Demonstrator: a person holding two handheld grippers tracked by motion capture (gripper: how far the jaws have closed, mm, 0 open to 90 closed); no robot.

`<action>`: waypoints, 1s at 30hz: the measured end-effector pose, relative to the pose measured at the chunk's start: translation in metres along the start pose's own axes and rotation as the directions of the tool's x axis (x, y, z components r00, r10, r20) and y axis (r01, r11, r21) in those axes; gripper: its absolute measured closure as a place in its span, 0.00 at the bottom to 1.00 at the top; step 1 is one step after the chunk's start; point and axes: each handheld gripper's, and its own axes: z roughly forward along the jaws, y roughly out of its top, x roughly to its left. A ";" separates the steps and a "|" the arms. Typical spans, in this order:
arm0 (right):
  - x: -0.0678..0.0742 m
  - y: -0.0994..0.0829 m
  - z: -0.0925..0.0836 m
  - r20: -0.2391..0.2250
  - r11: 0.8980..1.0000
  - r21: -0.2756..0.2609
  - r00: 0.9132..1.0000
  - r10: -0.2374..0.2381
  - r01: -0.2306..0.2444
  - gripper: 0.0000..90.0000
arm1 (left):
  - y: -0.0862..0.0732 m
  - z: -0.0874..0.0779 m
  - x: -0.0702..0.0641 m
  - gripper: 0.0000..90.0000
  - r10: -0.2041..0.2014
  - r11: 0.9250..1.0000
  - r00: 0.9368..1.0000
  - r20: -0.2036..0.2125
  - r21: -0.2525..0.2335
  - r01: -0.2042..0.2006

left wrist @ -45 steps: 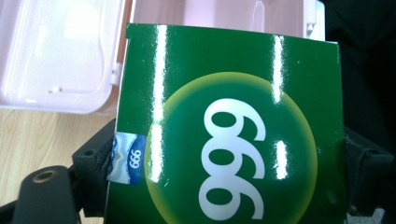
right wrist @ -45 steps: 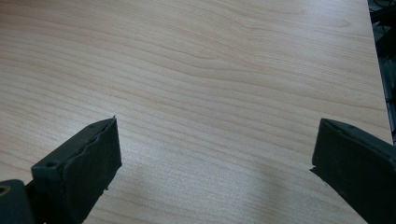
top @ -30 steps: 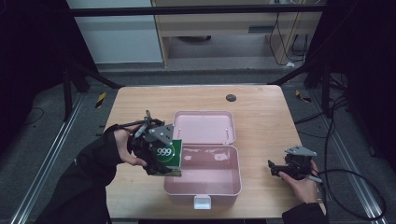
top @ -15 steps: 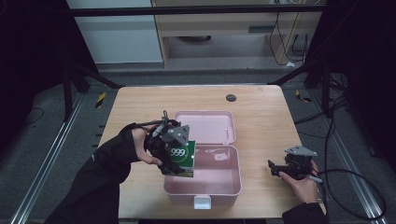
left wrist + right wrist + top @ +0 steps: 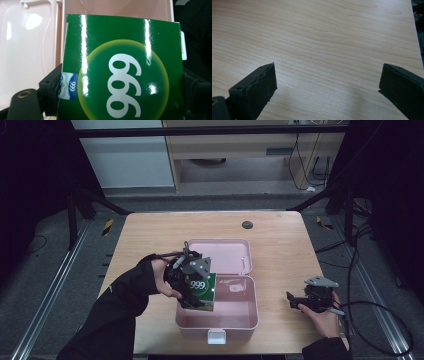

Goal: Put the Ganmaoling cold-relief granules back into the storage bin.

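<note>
Holding one green box (image 5: 202,291), left tongs (image 5: 192,285) overhang one pink case (image 5: 240,322).

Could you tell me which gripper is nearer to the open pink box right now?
Left. The left gripper holds the green carton over the left part of the pink box, while the right gripper rests apart on the table, to the box's right.

One green box (image 5: 201,291) – one pink case (image 5: 235,317) (open)
</note>
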 end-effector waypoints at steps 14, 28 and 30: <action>0.001 0.000 0.001 -0.003 1.000 0.003 1.000 -0.001 0.001 0.02 | -0.010 0.022 0.001 0.15 -0.015 1.000 1.000 0.019 0.015 0.015; 0.001 -0.001 0.002 -0.004 1.000 0.008 1.000 -0.003 0.003 0.02 | -0.024 0.048 0.003 0.15 -0.026 0.999 0.999 0.044 0.039 0.024; 0.001 -0.001 0.002 -0.005 1.000 0.008 1.000 -0.004 0.004 0.02 | -0.026 0.051 0.004 0.15 -0.029 0.999 0.999 0.046 0.044 0.027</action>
